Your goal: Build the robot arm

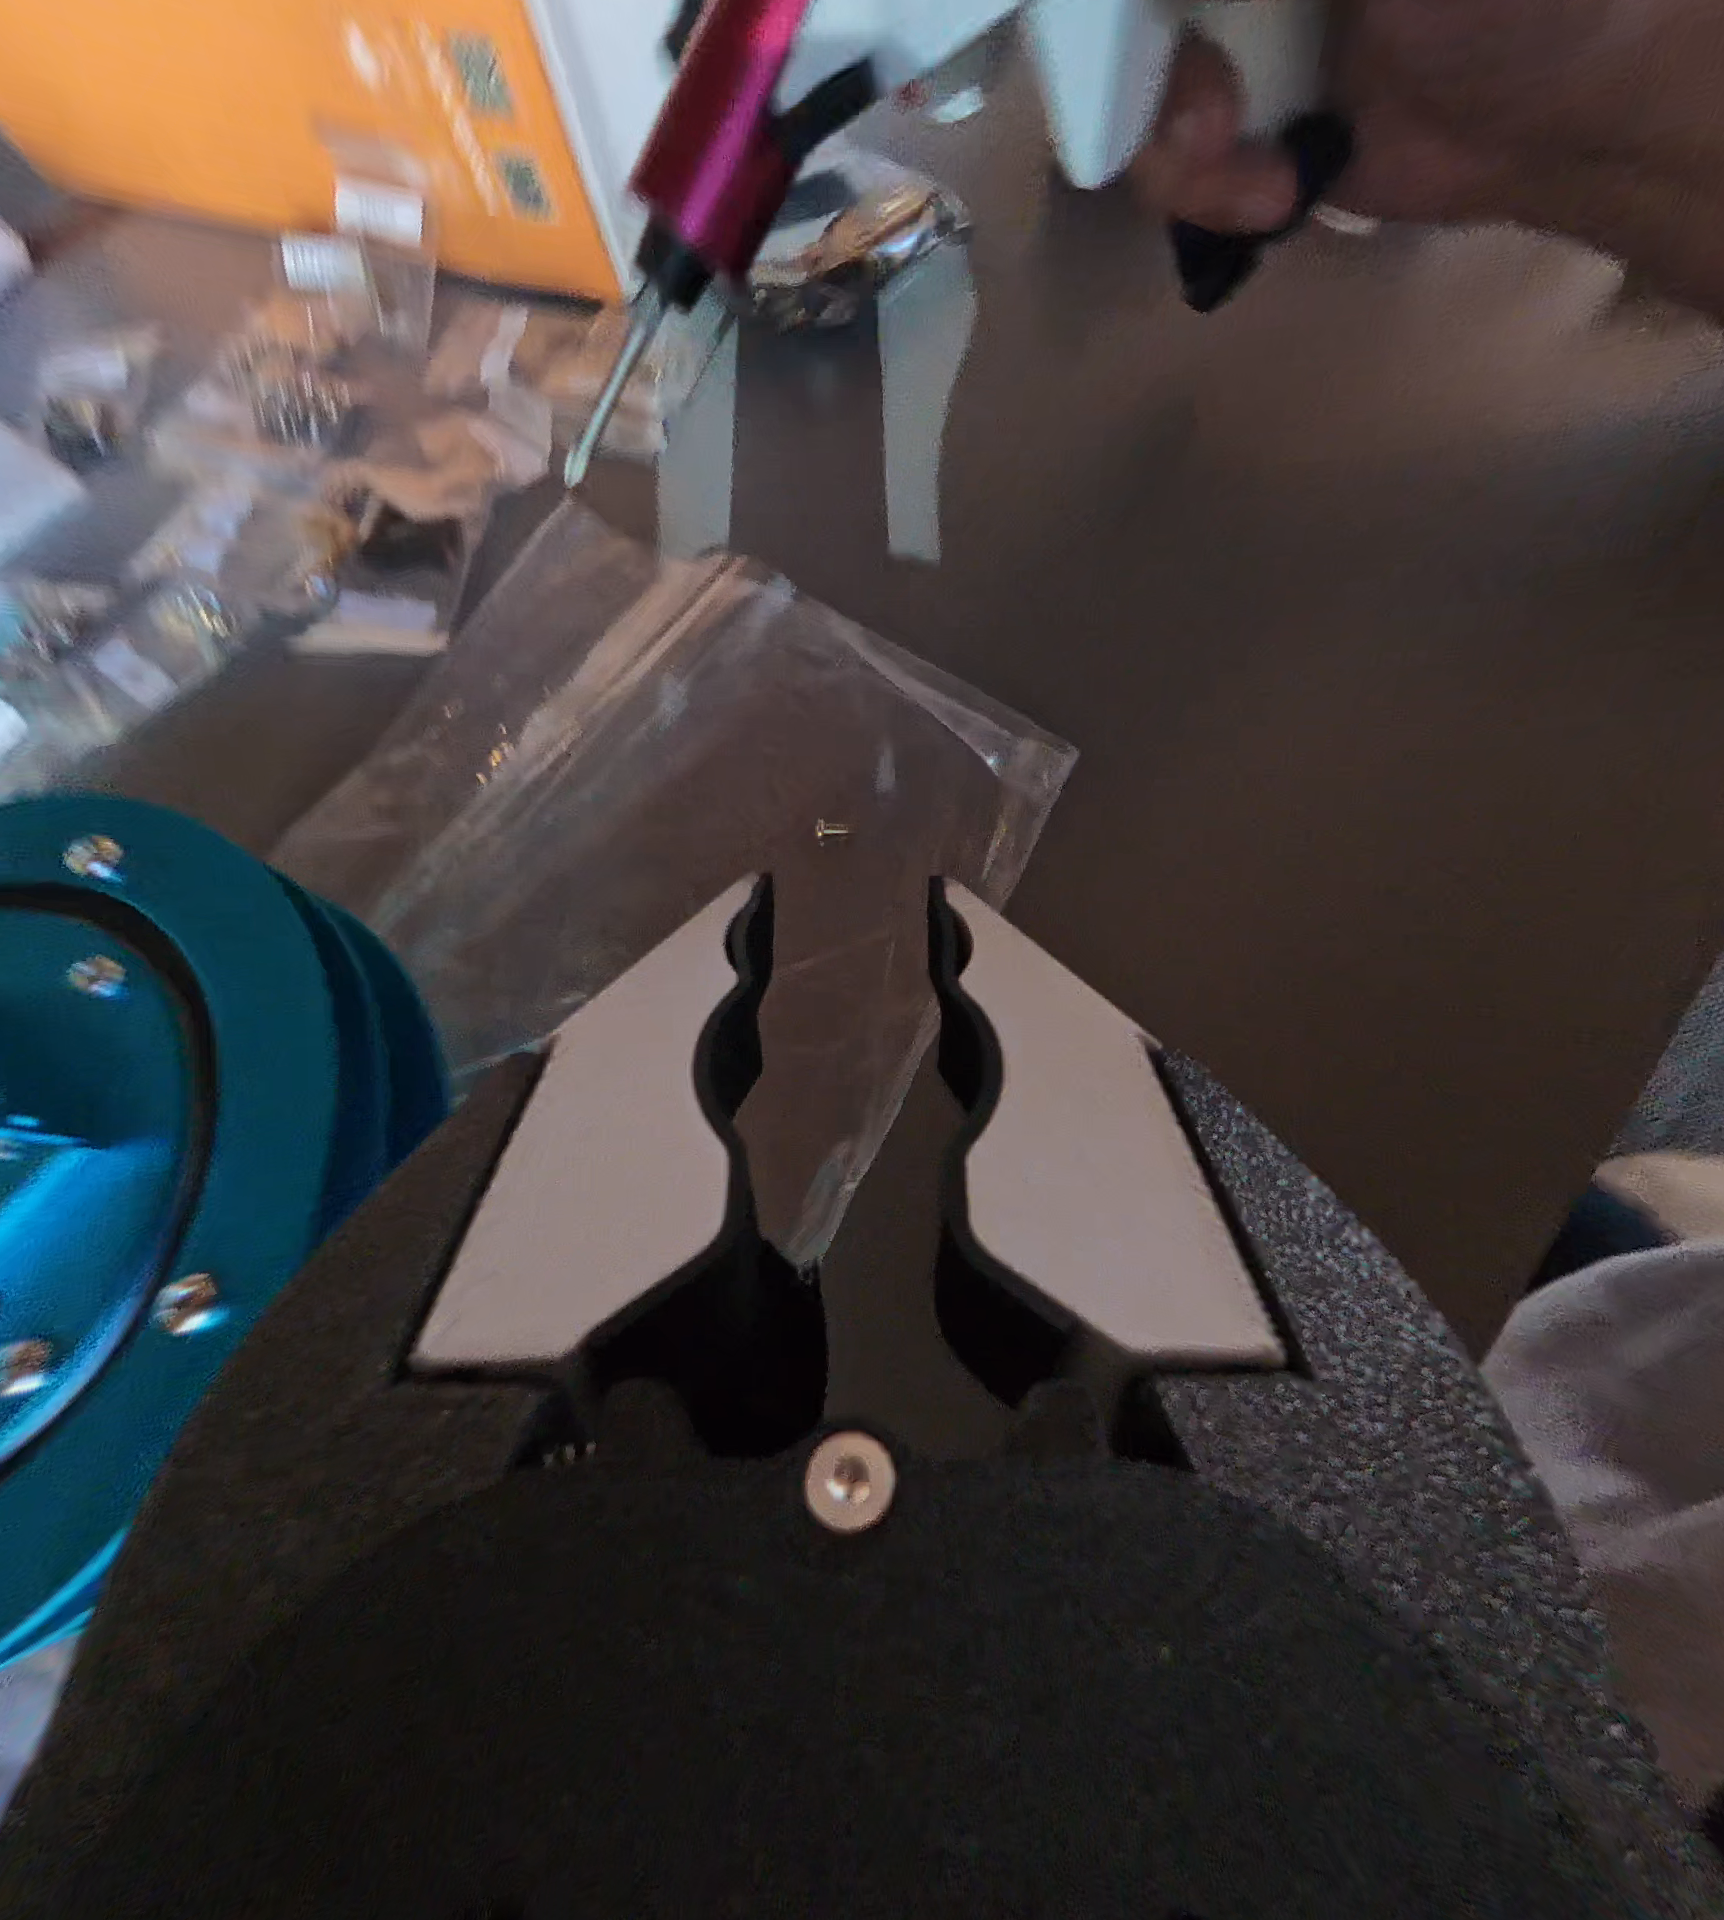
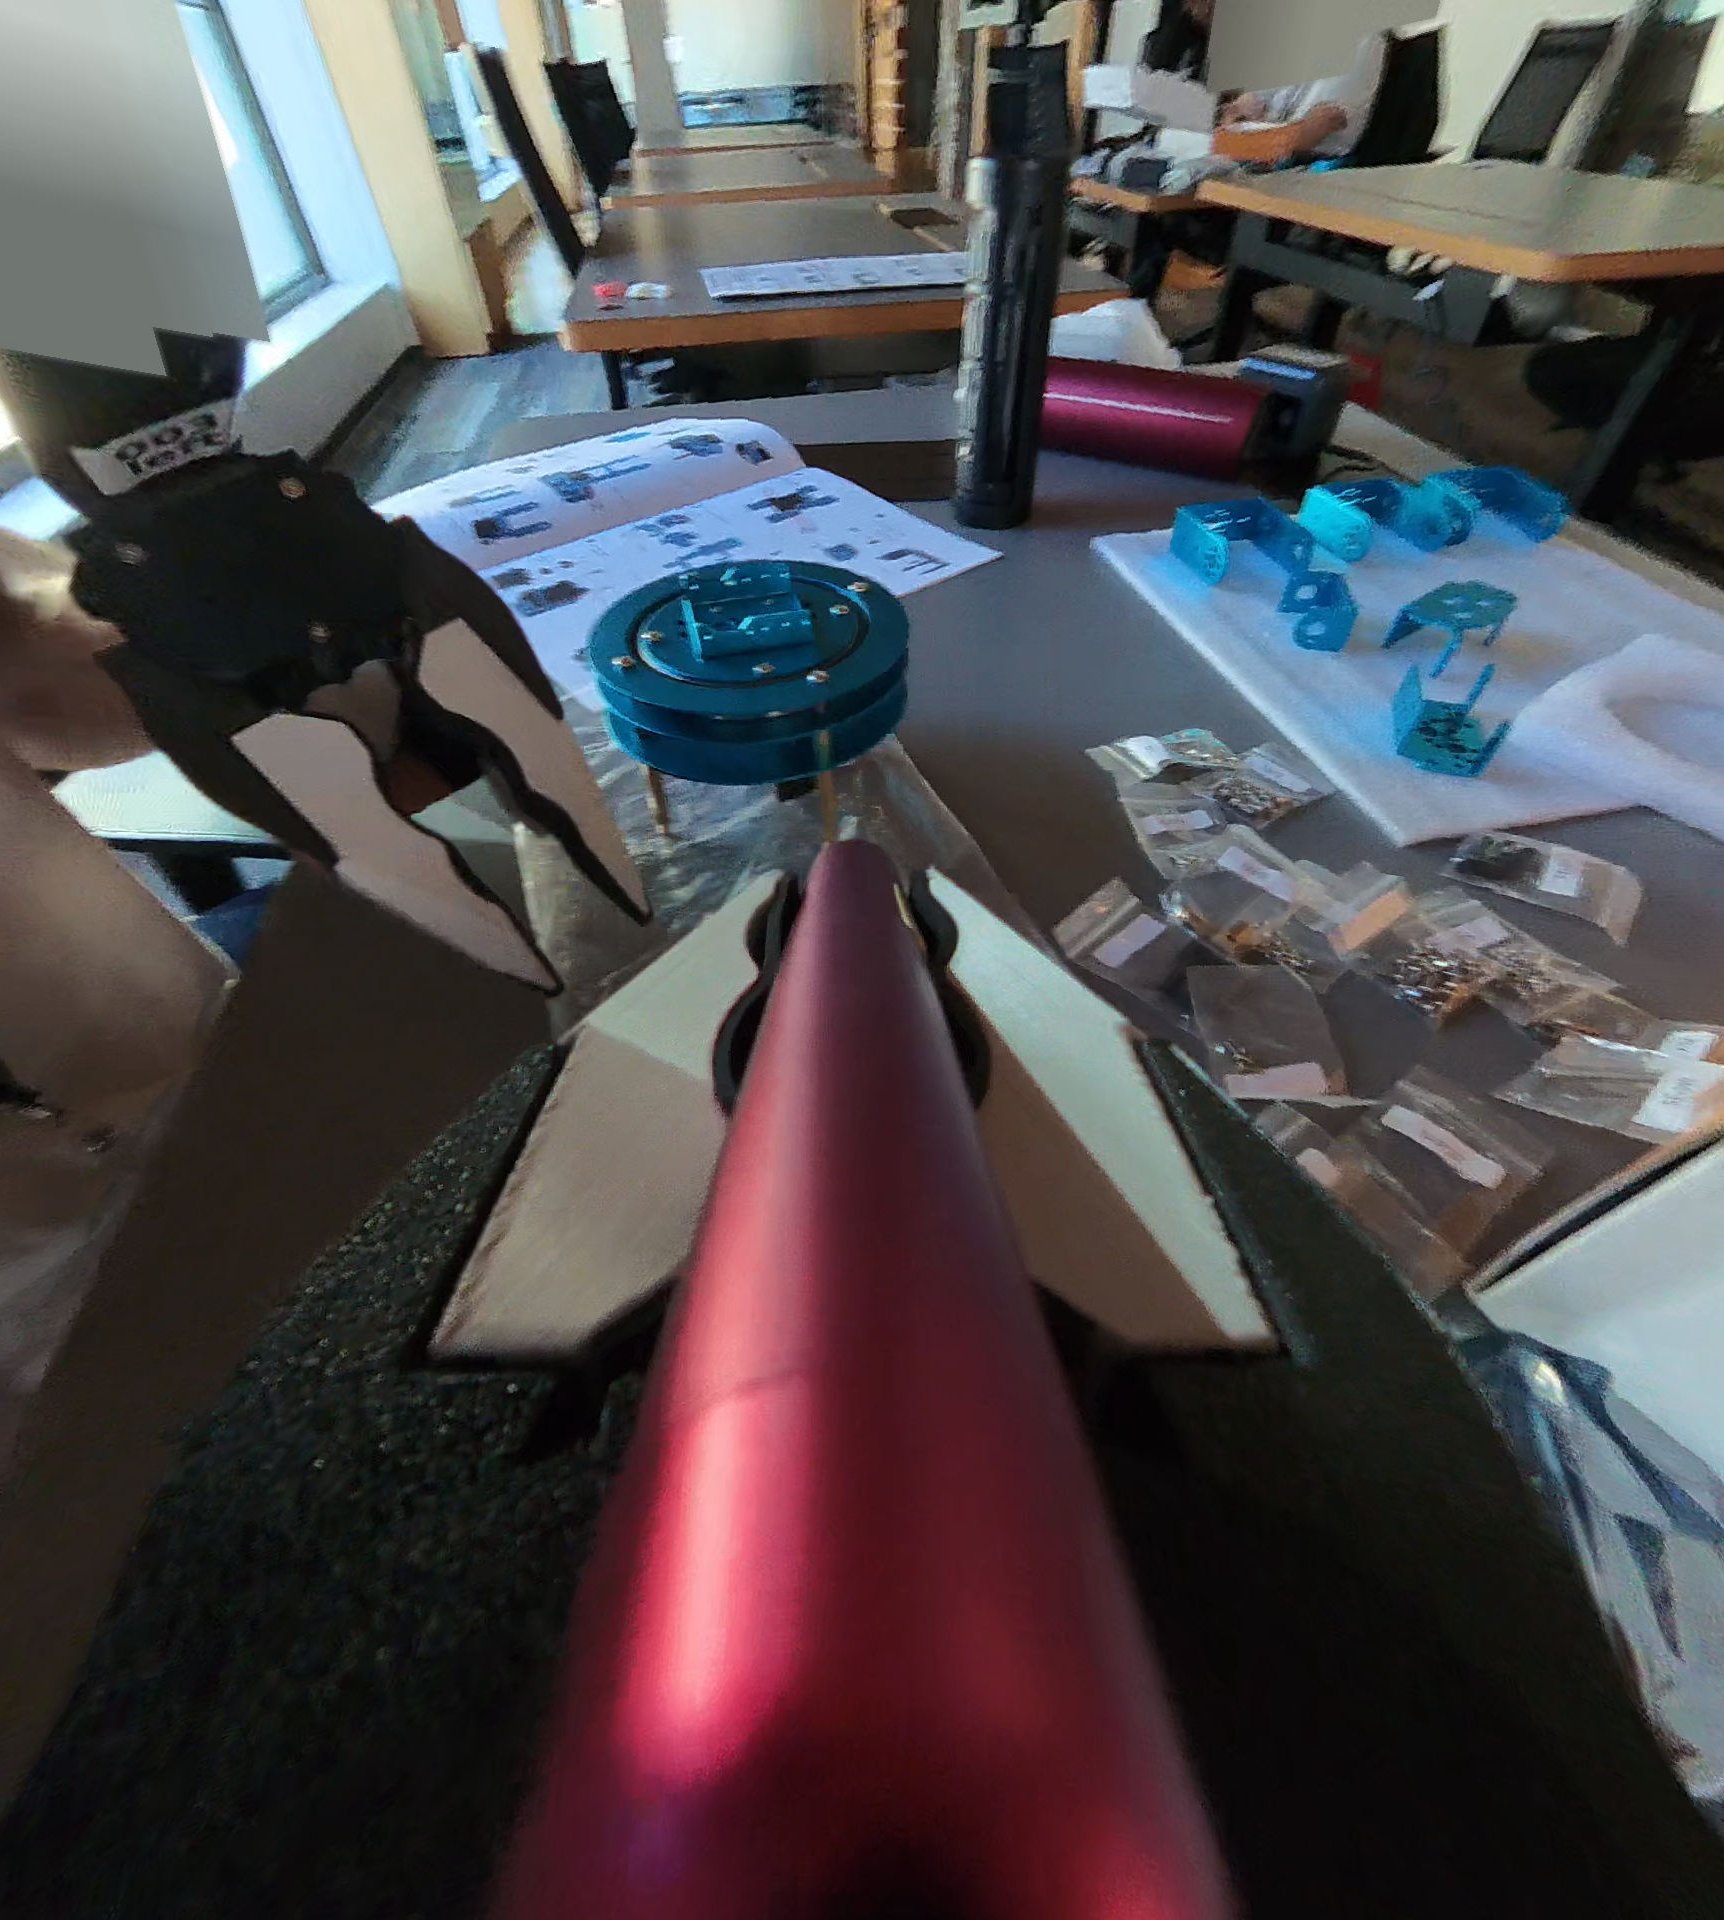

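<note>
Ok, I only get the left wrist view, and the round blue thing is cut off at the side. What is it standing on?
Observer: In the right wrist view, the round blue base stands on thin brass legs.
Operator: Is anything on top of it?
Observer: Yes, a small blue bracket sits in the middle of its top.
Operator: And what's behind it?
Observer: An open booklet lies flat on the table just behind it.
</note>
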Motion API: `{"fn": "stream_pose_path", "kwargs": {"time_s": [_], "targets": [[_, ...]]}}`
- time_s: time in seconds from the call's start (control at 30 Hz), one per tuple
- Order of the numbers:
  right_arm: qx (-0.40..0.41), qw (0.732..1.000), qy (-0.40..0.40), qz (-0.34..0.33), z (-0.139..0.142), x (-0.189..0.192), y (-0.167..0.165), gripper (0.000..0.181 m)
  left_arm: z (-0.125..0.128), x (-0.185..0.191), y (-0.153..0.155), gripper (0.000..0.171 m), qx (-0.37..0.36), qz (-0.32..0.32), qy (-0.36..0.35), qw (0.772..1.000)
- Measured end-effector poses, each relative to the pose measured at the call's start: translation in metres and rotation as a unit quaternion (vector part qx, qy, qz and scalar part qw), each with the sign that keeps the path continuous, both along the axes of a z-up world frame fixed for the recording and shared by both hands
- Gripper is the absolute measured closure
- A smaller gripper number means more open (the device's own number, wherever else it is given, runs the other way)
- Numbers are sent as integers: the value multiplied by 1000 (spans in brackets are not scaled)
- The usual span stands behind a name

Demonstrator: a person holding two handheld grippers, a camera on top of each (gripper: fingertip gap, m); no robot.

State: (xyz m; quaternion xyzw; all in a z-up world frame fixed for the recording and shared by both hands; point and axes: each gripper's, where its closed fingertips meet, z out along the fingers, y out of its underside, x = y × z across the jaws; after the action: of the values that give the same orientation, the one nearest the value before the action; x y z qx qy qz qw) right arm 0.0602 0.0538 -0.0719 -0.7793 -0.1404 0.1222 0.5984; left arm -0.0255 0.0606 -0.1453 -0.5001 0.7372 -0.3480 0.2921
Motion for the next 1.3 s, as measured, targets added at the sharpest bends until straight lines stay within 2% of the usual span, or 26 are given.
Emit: {"fn": "stream_pose_path", "kwargs": {"time_s": [0.1,0.13,0.3,0.53,0.7,0.83,0.93,1.1,1.23,1.3], "targets": [[39,997,-27,-54,8,11,-4,161,-7,14,-8,145,-107,61,34,992],[51,996,-33,-68,11,14,-5,162,-10,18,-8,147,-118,80,35,989],[51,995,-10,-90,5,26,-3,161,-25,22,-3,151,-95,146,45,984],[51,994,55,-84,-1,32,-3,161,-35,30,-2,156,-97,160,82,979],[63,991,85,-77,6,32,-5,161,-36,39,-3,159,-66,130,97,985],[62,991,97,-72,6,33,-6,161,-38,45,-8,170,-18,83,102,991],[59,992,90,-66,5,30,-6,162,-38,46,-8,170,24,51,102,993],[29,994,92,-41,-2,24,-6,160,-37,44,-9,171,26,17,89,996],[-45,992,121,7,-15,17,-14,160,-28,46,-9,171,48,-25,23,998],[-66,991,105,42,-20,6,-21,160,-7,44,-4,171,37,-26,-41,998]]}}
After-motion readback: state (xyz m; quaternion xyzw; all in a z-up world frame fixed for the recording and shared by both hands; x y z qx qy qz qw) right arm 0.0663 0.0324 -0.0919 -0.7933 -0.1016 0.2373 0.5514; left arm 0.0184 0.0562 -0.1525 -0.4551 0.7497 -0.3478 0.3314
